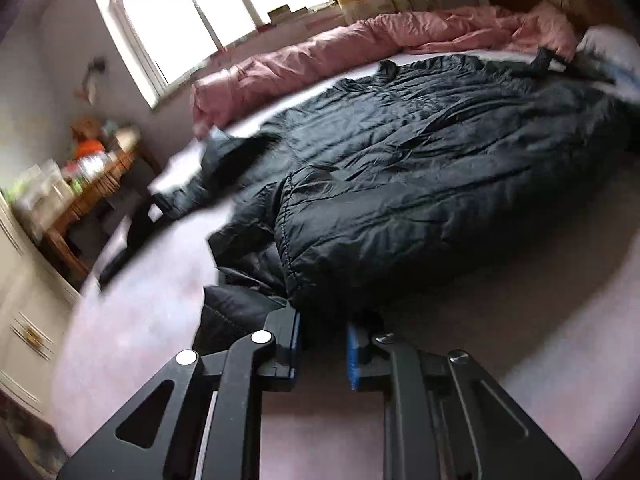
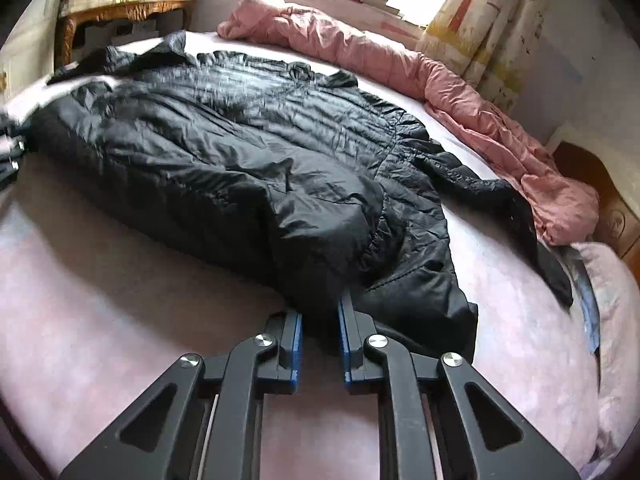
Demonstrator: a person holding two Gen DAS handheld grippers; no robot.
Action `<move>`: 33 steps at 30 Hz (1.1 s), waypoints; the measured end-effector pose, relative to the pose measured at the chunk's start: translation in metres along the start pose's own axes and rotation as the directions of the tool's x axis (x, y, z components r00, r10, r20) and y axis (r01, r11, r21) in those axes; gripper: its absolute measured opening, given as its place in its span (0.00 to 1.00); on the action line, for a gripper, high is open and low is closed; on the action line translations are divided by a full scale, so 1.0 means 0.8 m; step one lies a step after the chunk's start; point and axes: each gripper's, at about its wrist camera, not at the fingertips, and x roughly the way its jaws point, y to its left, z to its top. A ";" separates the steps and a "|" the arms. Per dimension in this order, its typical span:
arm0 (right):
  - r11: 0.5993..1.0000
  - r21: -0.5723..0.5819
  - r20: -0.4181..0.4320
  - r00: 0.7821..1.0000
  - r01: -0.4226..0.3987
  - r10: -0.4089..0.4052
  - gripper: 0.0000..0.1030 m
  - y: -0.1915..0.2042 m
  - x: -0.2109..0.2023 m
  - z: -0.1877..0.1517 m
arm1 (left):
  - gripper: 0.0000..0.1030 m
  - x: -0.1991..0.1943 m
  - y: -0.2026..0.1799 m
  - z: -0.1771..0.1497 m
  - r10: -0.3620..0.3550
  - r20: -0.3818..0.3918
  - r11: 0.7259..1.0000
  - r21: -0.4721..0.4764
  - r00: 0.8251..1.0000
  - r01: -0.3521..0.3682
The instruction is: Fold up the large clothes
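A large black puffer coat (image 1: 420,168) lies spread on the pale pink bed sheet (image 1: 520,320). It also shows in the right wrist view (image 2: 240,152), with a sleeve trailing right. My left gripper (image 1: 323,320) is at the coat's near edge with its jaws a little apart, and black fabric sits between them. My right gripper (image 2: 319,312) is at the coat's near edge in the same way, with a fold of the coat between its blue pads (image 2: 297,336).
A rumpled pink duvet (image 2: 440,80) lies along the far side of the bed under the window. A pillow (image 2: 612,320) lies at the right. A cluttered wooden side table (image 2: 120,8) stands beyond the bed's foot. White drawers (image 1: 24,312) stand at the left.
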 end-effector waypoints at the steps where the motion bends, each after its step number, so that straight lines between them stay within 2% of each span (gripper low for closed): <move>1: 1.000 0.011 0.002 1.000 -0.010 0.010 0.15 -0.002 -0.009 -0.008 | 0.13 -0.010 0.003 -0.008 -0.039 -0.011 0.999 -0.009 0.999 0.039; 4: 0.999 -0.012 -0.015 0.999 -0.043 0.043 0.15 0.001 -0.033 -0.038 | 0.13 -0.034 0.009 -0.024 -0.094 -0.033 0.995 -0.019 0.995 0.093; 8: 0.997 -0.020 -0.023 0.997 -0.076 0.075 0.15 -0.002 -0.051 -0.048 | 0.14 -0.052 0.019 -0.018 -0.133 -0.059 0.990 -0.049 0.989 0.130; 11: 0.997 0.002 -0.006 0.997 -0.082 0.083 0.15 -0.016 -0.056 -0.032 | 0.19 -0.045 0.031 0.006 -0.141 -0.061 0.987 -0.082 0.988 0.136; 13: 0.996 0.035 0.011 0.997 -0.078 0.078 0.16 -0.029 -0.055 -0.013 | 0.27 -0.045 0.038 0.027 -0.117 -0.035 0.990 -0.087 0.992 0.114; 16: 0.996 0.064 0.046 0.997 -0.060 0.057 0.19 -0.049 -0.052 0.021 | 0.32 -0.040 0.054 0.063 -0.091 0.010 0.992 -0.092 0.996 0.091; 22: 0.995 0.093 0.046 0.999 -0.025 0.021 0.27 -0.075 -0.017 0.104 | 0.36 0.007 0.089 0.137 -0.097 0.049 0.988 -0.114 0.994 0.102; 24: 0.993 0.118 0.042 0.999 -0.030 0.025 0.29 -0.085 -0.001 0.122 | 0.36 0.035 0.093 0.155 -0.094 0.036 0.988 -0.116 0.995 0.098; 28: 0.982 0.185 0.024 0.999 -0.037 0.033 0.29 -0.099 0.047 0.146 | 0.36 0.090 0.096 0.163 -0.109 -0.017 0.981 -0.164 0.994 0.105; 32: 0.982 0.185 0.055 0.998 -0.027 0.017 0.29 -0.097 0.084 0.152 | 0.36 0.127 0.092 0.153 -0.121 -0.018 0.979 -0.167 0.993 0.116; 33: 0.982 0.189 0.072 0.997 -0.030 0.016 0.34 -0.097 0.088 0.151 | 0.37 0.135 0.088 0.151 -0.119 -0.018 0.981 -0.154 0.993 0.115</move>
